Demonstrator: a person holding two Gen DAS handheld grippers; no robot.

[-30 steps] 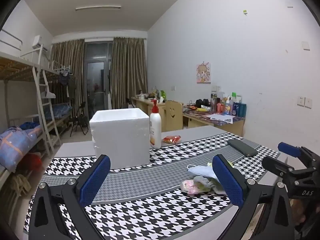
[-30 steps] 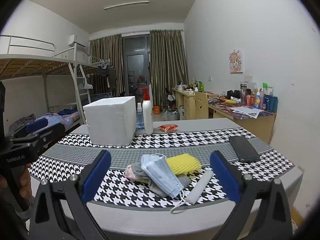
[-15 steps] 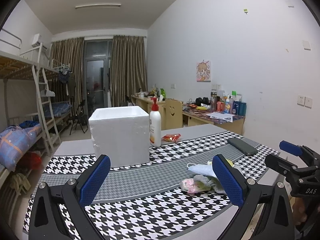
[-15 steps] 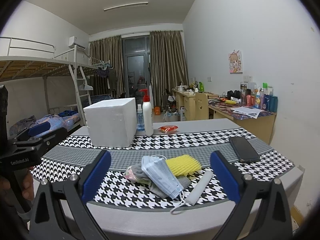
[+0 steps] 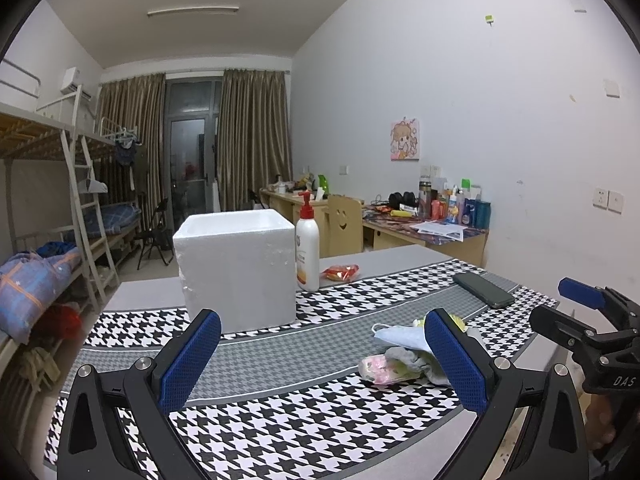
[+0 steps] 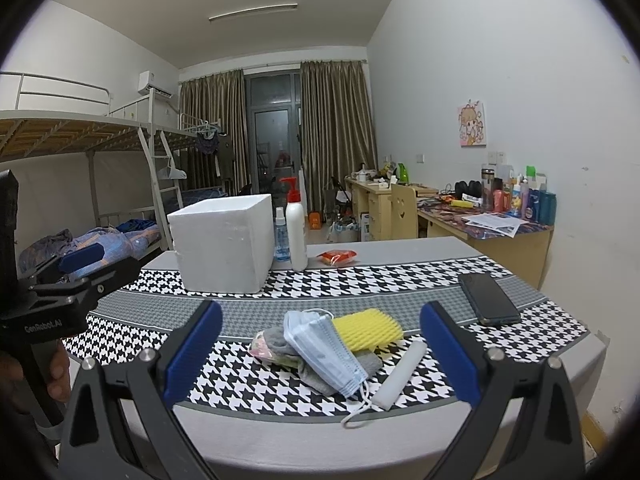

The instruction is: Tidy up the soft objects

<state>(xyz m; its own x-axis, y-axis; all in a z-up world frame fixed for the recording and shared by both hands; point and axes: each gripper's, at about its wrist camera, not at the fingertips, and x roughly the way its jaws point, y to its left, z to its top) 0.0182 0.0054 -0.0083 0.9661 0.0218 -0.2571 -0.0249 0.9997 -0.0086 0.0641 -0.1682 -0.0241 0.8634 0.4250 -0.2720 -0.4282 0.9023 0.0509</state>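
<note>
Both jaw pairs are spread wide and nothing is held between them. The left gripper (image 5: 320,356) is held above the near left part of the table (image 6: 400,246), with its blue pads (image 5: 192,360) framing the houndstooth cloth (image 5: 280,420). The right gripper (image 6: 320,348) is held at the near edge, and the pile of soft objects is seen between its two fingers.

The pile lies on the cloth near the front of the table. A blue face mask (image 6: 320,344) is draped on top, with its ear loop (image 6: 356,412) trailing toward the table edge. A yellow sponge (image 6: 366,328) lies just behind the mask, touching it. A grey cloth (image 6: 316,376) is partly covered by the mask, and a pink patterned item (image 6: 266,346) is seen at the left of the pile. A white foam stick (image 6: 400,372) lies just right of the pile.

A white foam box (image 6: 222,242) stands upright further back, well apart from the pile. A pump bottle (image 6: 297,236) and a small spray bottle (image 6: 281,240) stand just beside the box. A red packet (image 6: 336,257) lies behind, and a phone (image 6: 488,298) lies on the right.
</note>
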